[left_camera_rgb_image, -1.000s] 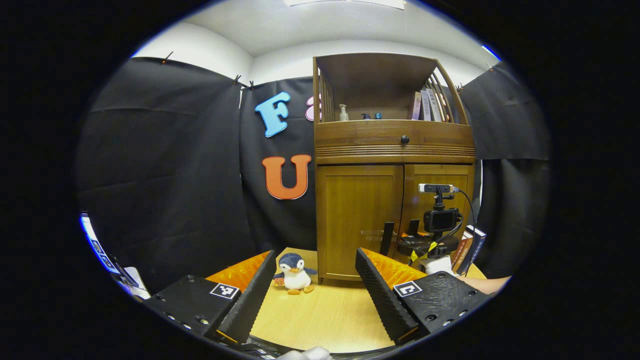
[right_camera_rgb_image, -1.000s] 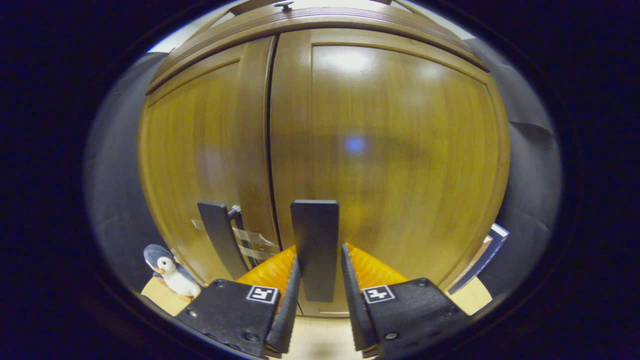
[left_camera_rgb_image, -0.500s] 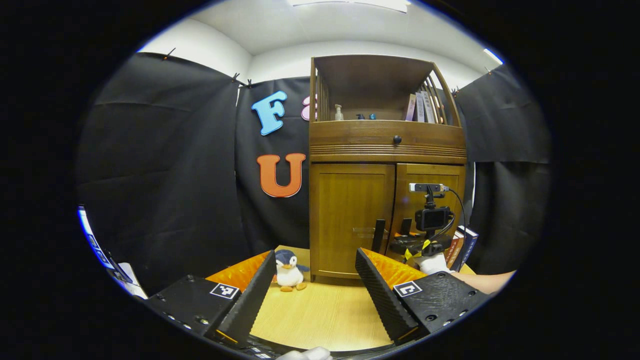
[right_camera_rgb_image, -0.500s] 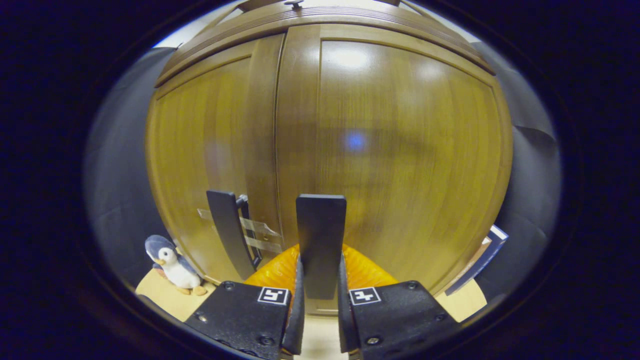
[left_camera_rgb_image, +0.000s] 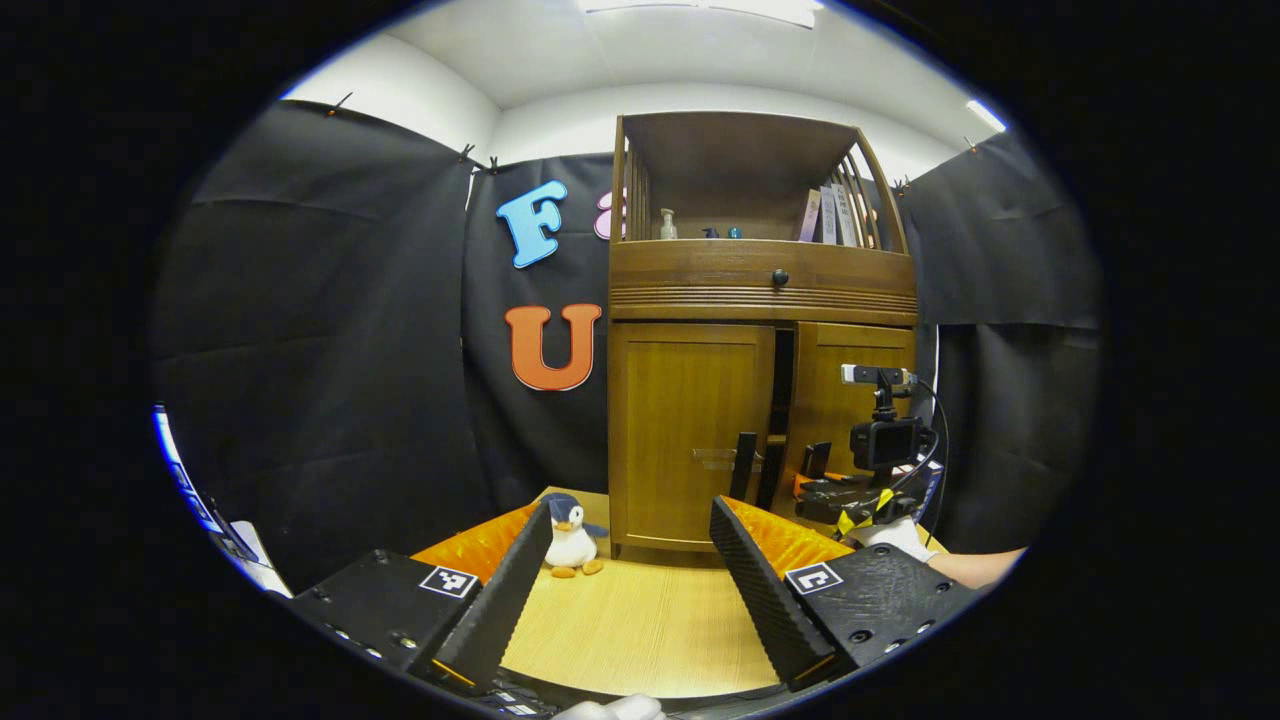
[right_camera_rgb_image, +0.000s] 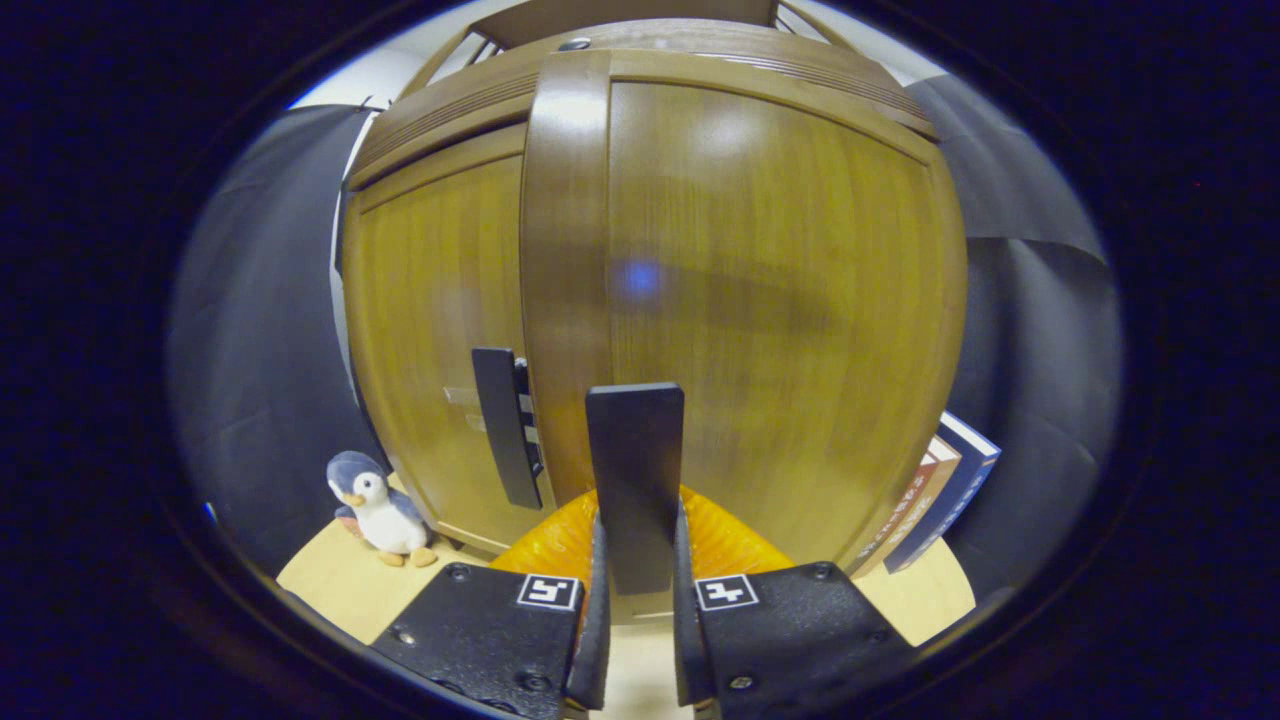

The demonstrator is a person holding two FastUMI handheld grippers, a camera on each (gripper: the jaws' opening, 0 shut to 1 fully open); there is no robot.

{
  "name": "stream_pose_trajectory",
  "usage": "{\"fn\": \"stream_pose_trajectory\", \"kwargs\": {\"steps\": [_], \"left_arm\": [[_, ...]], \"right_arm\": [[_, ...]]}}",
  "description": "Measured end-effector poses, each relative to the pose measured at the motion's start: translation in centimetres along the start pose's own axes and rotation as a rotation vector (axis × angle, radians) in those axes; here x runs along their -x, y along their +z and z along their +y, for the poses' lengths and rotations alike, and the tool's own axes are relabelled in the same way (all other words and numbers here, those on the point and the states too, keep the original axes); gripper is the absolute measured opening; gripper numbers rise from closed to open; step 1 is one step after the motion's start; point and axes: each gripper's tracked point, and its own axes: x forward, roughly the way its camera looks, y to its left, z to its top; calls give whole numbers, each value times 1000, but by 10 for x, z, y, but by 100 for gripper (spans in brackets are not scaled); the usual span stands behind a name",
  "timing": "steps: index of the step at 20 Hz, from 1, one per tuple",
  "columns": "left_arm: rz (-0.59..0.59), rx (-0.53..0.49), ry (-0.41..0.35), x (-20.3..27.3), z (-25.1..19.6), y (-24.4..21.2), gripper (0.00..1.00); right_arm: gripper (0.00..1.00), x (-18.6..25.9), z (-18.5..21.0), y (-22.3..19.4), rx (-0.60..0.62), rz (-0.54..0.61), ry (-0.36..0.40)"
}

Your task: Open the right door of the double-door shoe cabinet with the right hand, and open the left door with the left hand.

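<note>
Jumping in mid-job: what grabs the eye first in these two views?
The right gripper clamped on the right door's dark handle, with that door swung ajar so a dark gap shows at the cabinet's middle. The left door is shut, its handle untouched, and the left gripper hangs open over the table. A toy penguin sits by the cabinet's left corner.
</note>
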Motion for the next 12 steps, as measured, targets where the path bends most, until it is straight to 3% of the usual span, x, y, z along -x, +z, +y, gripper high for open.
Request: {"fn": "stream_pose_trajectory", "kwargs": {"steps": [12], "left_arm": [[4, -5, -83, -10, -22, -6, 96]], "right_arm": [[25, 77, -36, -22, -13, 13, 11]]}}
